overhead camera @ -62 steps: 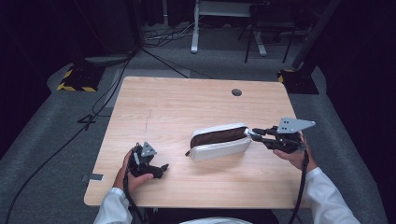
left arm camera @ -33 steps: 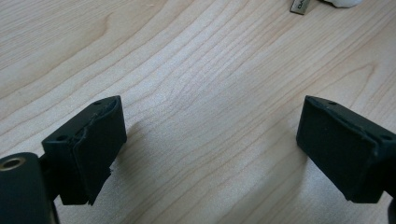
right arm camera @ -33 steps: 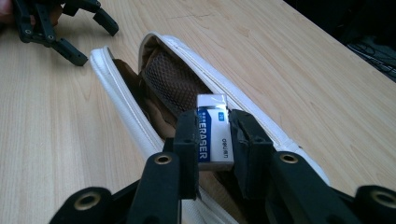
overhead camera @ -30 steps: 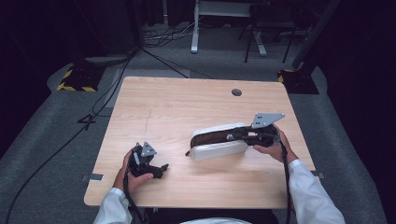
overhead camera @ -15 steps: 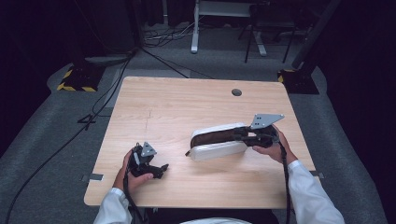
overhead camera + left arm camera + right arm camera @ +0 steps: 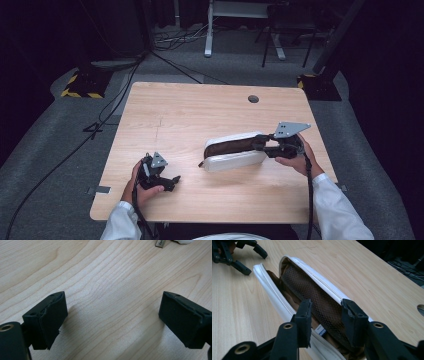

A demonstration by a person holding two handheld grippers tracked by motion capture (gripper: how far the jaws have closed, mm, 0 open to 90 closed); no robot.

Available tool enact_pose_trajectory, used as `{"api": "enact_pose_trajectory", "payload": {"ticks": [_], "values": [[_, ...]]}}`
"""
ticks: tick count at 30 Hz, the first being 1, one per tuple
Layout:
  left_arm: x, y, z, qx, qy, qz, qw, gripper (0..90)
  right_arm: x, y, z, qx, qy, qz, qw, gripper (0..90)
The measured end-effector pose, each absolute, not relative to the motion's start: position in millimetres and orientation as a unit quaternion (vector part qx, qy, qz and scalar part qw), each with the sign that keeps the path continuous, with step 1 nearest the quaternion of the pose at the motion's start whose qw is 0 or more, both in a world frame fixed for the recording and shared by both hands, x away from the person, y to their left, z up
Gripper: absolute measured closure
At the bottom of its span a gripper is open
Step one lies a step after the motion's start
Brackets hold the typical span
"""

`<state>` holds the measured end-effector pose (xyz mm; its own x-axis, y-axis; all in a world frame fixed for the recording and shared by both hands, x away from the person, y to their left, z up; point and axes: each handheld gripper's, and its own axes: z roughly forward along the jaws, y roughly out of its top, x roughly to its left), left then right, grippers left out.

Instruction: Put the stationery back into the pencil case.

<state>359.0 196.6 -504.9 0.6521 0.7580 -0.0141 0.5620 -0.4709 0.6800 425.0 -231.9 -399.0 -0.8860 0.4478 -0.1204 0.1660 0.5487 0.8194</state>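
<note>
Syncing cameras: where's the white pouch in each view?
High view: white pouch lies right of centre on the table, open, at the right gripper.
Left gripper view: a white scrap at the top edge, too little to tell.
Right gripper view: centre, mesh lining up, running away between the jaws.
Shared landmark: the left gripper, top left there.

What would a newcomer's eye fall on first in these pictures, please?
First the white pouch, lying unzipped right of the middle of the wooden table, its brown mesh lining showing. The right tool is at its right end, jaws just opening, one jaw inside the mouth and one outside the far wall. The left tool rests open near the front left edge, apart from the pouch.
</note>
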Motion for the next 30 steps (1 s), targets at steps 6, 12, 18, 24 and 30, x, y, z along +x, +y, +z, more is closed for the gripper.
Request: {"api": "enact_pose_trajectory", "payload": {"ticks": [6, 12, 18, 24, 30], "values": [[359.1, 196.6, -504.9, 0.845, 0.39, 0.146, 0.335, 8.8, 422.1, -241.4, -394.7, 0.195, 0.859, 0.438, 0.181, 49.3], [359.0, 196.5, -504.9, 0.845, 0.391, 0.146, 0.335, 8.8, 418.8, -251.8, -391.9, 0.212, 0.857, 0.424, 0.203, 40.4], [359.1, 196.6, -504.9, 0.845, 0.391, 0.147, 0.335, 8.9, 415.9, -263.8, -390.9, 0.233, 0.853, 0.41, 0.223, 33.4], [359.0, 196.5, -504.9, 0.845, 0.391, 0.146, 0.335, 8.8, 411.6, -272.1, -389.9, 0.248, 0.847, 0.407, 0.235, 28.4], [359.0, 196.6, -504.9, 0.845, 0.391, 0.146, 0.335, 8.9, 405.9, -282.9, -390.4, 0.269, 0.838, 0.406, 0.248, 26.2]]}}
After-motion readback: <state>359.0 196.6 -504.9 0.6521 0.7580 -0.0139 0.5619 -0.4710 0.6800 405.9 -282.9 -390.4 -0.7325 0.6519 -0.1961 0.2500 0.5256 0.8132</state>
